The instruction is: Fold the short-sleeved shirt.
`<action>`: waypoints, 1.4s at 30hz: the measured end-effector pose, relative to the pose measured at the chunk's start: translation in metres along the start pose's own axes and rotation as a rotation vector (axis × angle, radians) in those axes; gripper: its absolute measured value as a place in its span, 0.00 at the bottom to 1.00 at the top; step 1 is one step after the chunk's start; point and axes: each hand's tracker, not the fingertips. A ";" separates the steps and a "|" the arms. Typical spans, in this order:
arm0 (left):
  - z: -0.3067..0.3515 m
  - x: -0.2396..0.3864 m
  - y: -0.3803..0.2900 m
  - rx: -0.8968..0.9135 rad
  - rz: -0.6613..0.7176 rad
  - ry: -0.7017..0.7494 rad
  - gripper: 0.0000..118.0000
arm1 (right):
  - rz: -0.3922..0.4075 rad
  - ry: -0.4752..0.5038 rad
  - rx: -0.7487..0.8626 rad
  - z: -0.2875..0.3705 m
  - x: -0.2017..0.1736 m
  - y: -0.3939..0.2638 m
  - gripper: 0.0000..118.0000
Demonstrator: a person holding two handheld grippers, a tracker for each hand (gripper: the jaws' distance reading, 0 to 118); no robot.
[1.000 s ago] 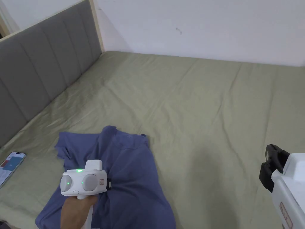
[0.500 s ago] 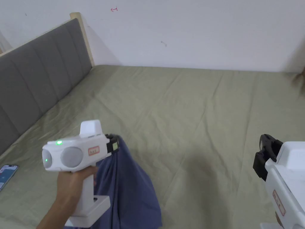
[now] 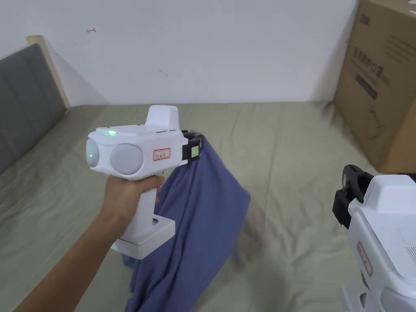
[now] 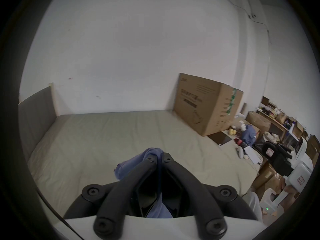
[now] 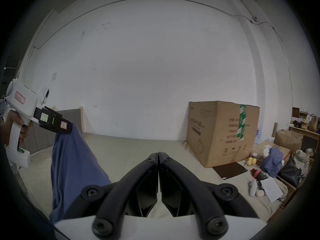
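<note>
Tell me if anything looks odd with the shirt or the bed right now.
The blue shirt hangs bunched from the left hand-held gripper, not spread flat for folding. A large cardboard box sits on the bed. Nothing looks torn or spilled.

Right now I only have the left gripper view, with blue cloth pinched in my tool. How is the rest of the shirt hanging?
Observer: In the head view the shirt drapes down in one long bunch below the left tool, and its lower end runs past the bottom edge of the picture.
Operator: Is the other one holding any of it?
Observer: No. In the right gripper view the right tool has its jaws closed together with nothing between them.
Operator: Is it touching the cloth at all?
Observer: No, it is apart. The head view shows bare bed sheet between the two.
</note>
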 end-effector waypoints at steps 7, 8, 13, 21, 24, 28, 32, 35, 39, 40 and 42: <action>-0.038 0.066 -0.009 -0.029 -0.016 -0.145 0.00 | 0.003 -0.082 -0.006 0.021 0.031 0.006 0.00; -0.044 0.072 -0.015 -0.046 -0.012 -0.160 0.00 | 0.005 -0.091 -0.010 0.023 0.033 0.005 0.00; -0.082 0.086 -0.074 -0.215 -0.027 -0.212 0.00 | -0.003 -0.108 -0.027 0.021 0.041 -0.004 0.00; -0.120 0.081 -0.186 -0.476 -0.052 -0.137 0.00 | -0.005 -0.085 -0.063 0.009 0.036 -0.020 0.00; -0.133 0.076 -0.212 -0.539 -0.087 -0.102 0.00 | -0.010 -0.076 -0.080 0.005 0.033 -0.025 0.00; -0.149 0.064 -0.236 -0.605 -0.071 -0.018 0.00 | -0.014 -0.070 -0.095 0.003 0.030 -0.030 0.00; -0.135 0.062 -0.224 -0.548 -0.001 -0.001 0.35 | -0.007 -0.068 -0.102 0.002 0.029 -0.030 0.00; -0.112 0.061 -0.203 -0.436 0.032 0.052 0.88 | -0.010 -0.065 -0.101 0.003 0.029 -0.029 0.00; -0.065 0.052 -0.163 -0.203 0.095 0.089 0.94 | -0.001 -0.061 -0.090 0.005 0.028 -0.025 0.00; -0.050 0.050 -0.151 -0.145 0.097 0.111 0.94 | 0.002 -0.061 -0.087 0.006 0.027 -0.023 0.00; -0.022 0.046 -0.132 -0.033 0.097 0.146 0.94 | 0.006 -0.060 -0.079 0.008 0.025 -0.020 0.00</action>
